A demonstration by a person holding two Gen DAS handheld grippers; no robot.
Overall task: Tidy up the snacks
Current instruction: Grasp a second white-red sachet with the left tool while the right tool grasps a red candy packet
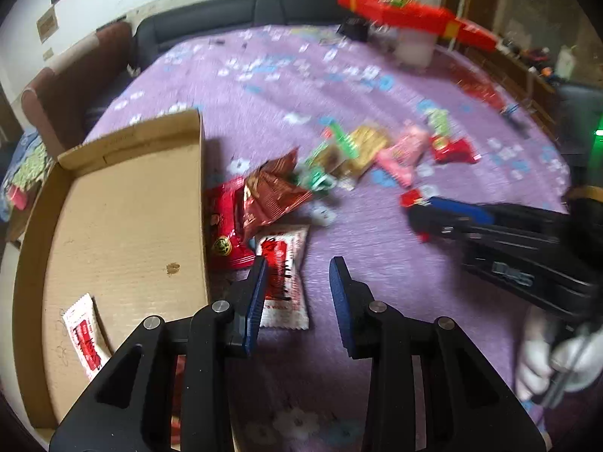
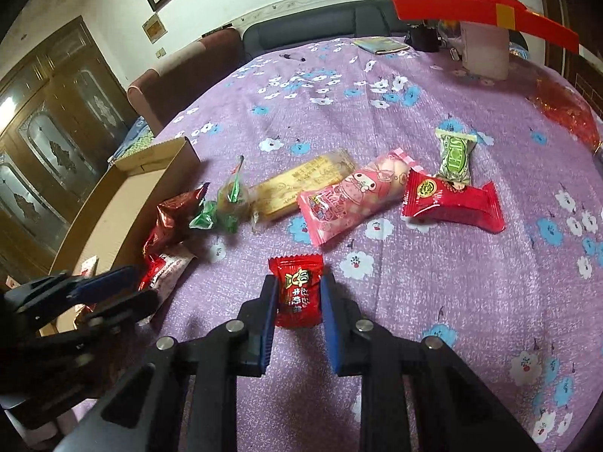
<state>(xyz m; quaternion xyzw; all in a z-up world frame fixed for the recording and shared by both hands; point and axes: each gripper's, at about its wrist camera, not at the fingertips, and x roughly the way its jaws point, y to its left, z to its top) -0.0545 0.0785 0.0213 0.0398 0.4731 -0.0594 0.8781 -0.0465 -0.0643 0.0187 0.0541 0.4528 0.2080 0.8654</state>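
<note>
**Right hand-held gripper holds a red candy; left one hangs open by the box**

The right hand-held gripper (image 2: 297, 297) has its two blue fingers (image 2: 268, 324) closed on a small red candy (image 2: 297, 290). The candy stands upright between the pads, above the purple flowered cloth (image 2: 433, 263) of the table. The same hand-held gripper shows also in the left wrist view, at the right side, blurred.

The left hand-held gripper (image 1: 299, 282) is empty, with the jaws set wide apart. It hangs over the cloth, just beside the right wall of the cardboard box (image 1: 37, 226). Its left finger (image 1: 256, 301) covers the edge of a white packet with red print (image 1: 286, 275) that lies flat on the cloth outside the box. One more white and red packet (image 1: 84, 335) lies inside the box, near the front left corner.

Against the right wall of the box, outside, lie a red packet (image 1: 226, 226) and a crumpled brown foil bag (image 1: 271, 192), touching one another. Further to the right lie the other snacks in a loose row: a green wrapped sweet (image 2: 230, 203), a yellow bar (image 2: 301, 184), a pink pack with a cartoon rabbit (image 2: 350, 196), a red pack (image 2: 452, 203) and a green and white candy (image 2: 456, 158). The pink pack lies partly over the yellow bar, and the green and white candy touches the top edge of the red pack.

At the far side of the table a red tray (image 2: 482, 7) rests on a pale container (image 2: 486, 52).
</note>
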